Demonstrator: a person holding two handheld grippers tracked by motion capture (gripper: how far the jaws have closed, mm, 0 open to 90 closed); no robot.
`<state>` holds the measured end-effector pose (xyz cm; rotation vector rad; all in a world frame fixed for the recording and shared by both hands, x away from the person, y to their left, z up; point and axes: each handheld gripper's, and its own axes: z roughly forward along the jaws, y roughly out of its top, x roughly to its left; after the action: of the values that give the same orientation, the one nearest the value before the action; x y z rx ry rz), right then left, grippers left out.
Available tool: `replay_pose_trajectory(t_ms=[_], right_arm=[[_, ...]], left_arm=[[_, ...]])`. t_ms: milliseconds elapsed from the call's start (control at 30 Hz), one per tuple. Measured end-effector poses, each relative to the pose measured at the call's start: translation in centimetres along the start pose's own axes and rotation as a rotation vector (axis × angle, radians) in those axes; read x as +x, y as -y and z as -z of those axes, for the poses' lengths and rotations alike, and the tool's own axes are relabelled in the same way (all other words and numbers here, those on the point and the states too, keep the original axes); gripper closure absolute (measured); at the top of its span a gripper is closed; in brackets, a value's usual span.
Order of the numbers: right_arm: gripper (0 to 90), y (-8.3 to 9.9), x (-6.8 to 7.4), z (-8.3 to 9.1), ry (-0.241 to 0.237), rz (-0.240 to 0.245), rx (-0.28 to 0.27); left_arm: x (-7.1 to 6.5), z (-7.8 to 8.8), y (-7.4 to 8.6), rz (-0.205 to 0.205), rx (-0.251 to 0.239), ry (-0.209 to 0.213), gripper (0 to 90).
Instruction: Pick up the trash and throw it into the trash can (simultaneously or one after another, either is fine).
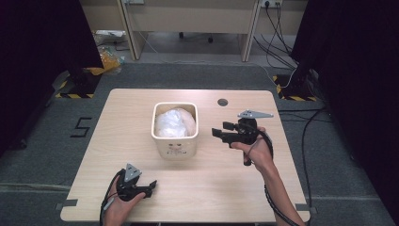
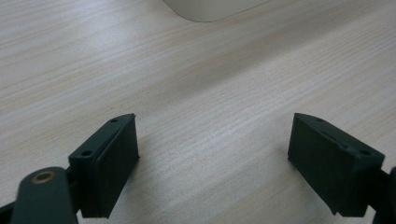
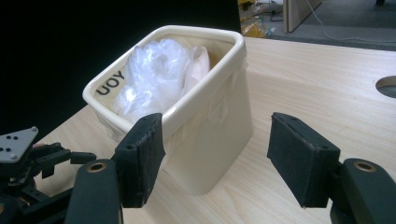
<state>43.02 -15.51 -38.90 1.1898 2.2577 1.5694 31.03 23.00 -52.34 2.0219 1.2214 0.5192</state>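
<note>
R tongs (image 1: 219, 132) open beside bin (image 1: 175, 144), L tongs (image 1: 151, 186) open near table (image 1: 141, 101) front edge

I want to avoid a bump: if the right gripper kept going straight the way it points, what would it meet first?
Probably the cream bin holding crumpled clear plastic: the right gripper, jaws open, points at its near corner; how far off is unclear.
</note>
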Motion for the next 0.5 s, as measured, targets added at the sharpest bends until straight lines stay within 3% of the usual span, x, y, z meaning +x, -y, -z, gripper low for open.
replay_pose_trajectory(t_ms=[500], right_arm=[[34.6,3.6,0.5,-0.1,0.002,0.029,-0.021]], left_arm=[[0.0,0.0,0.0,0.0,0.0,-0.001,15.3]])
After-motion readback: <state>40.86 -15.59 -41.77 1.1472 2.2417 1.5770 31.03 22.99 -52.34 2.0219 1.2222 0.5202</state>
